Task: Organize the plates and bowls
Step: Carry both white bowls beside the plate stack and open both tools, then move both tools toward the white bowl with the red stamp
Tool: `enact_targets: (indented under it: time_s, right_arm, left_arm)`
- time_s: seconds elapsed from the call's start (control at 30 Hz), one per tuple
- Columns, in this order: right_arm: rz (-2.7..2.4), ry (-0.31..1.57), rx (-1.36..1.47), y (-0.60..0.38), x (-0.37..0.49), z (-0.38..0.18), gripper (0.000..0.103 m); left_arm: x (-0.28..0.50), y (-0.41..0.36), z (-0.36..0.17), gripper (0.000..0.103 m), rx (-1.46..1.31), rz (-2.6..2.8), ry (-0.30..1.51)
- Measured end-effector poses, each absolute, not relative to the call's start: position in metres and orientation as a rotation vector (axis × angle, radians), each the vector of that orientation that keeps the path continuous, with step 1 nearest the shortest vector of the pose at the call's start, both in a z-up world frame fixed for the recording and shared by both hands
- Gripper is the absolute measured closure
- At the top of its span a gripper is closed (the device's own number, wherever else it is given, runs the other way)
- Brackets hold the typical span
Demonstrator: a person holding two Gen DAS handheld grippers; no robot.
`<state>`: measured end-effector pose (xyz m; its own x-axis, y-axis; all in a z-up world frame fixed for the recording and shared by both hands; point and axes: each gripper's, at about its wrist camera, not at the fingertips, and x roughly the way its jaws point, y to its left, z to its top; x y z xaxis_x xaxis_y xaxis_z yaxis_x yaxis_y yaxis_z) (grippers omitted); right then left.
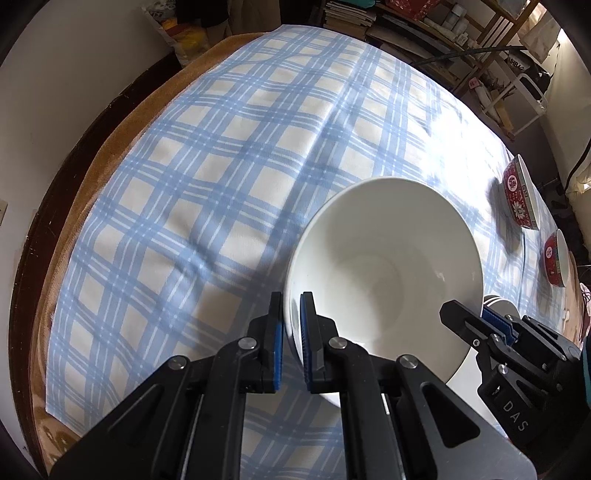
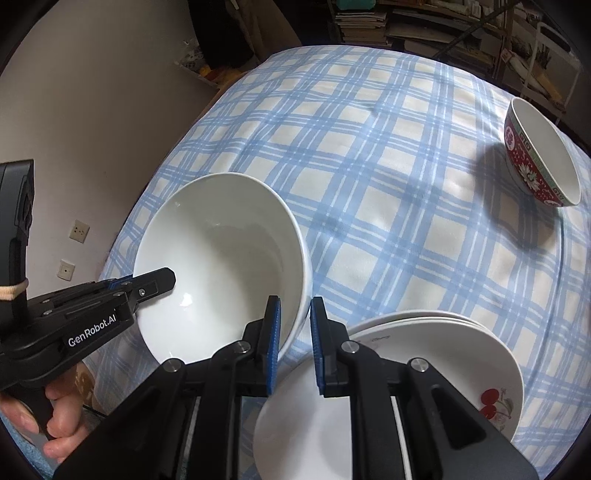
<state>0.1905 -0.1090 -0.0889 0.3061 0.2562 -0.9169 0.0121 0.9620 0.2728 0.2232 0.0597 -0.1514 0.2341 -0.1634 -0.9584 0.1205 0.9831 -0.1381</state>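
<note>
A large plain white bowl (image 1: 384,273) (image 2: 221,266) is held between both grippers over the blue checked tablecloth (image 1: 221,166) (image 2: 369,166). My left gripper (image 1: 291,332) (image 2: 162,282) is shut on the bowl's left rim, and my right gripper (image 2: 295,332) (image 1: 480,325) is shut on its right rim. The bowl leans a little. I cannot tell whether its base touches the cloth. A stack of white plates (image 2: 443,332) (image 1: 498,302), the top one painted with cherries, lies just right of the bowl under my right gripper. A red patterned bowl (image 2: 535,166) (image 1: 519,195) stands farther right.
A second red bowl (image 1: 556,258) stands near the table's right edge. A brown cloth (image 1: 92,177) shows along the left edge, with a wall close beyond. Shelves with books (image 1: 351,18) stand past the far edge. A hand (image 2: 55,424) grips the left tool's handle.
</note>
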Motion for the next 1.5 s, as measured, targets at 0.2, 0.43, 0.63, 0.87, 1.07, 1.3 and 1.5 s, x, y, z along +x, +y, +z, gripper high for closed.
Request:
enact_targets:
  time_s: [0.2,0.43,0.63,0.87,1.07,1.3,1.5]
  right_arm:
    - [0.130,1.204,0.212,-0.114,0.187,-0.076,0.086]
    - [0.095,1.177,0.236,-0.140,0.176,-0.057,0.075]
    - [0.063,1.149,0.229,-0.169,0.165,-0.038,0.054]
    - [0.015,1.094,0.241,-0.215,0.157,-0.012,0.019]
    - [-0.019,1.065,0.232,-0.247,0.155,0.000,0.004]
    - [-0.055,1.025,0.255,-0.286,0.160,0.000,0.003]
    - [-0.063,0.985,0.274,-0.326,0.174,-0.002,0.003]
  left_arm:
    - [0.221,0.060,-0.146,0.089,-0.009,-0.161,1.308]
    - [0.211,0.060,-0.128,0.072,0.070,-0.130,1.269]
    - [0.200,0.054,-0.098,0.042,0.085,-0.107,1.179]
    - [0.196,0.024,-0.071,0.015,0.150,-0.103,1.120]
    - [0.200,-0.015,-0.055,0.011,0.177,-0.157,1.085]
    - [0.213,-0.065,-0.043,0.011,0.182,-0.224,1.046]
    - [0.234,-0.106,-0.036,0.011,0.225,-0.232,1.020]
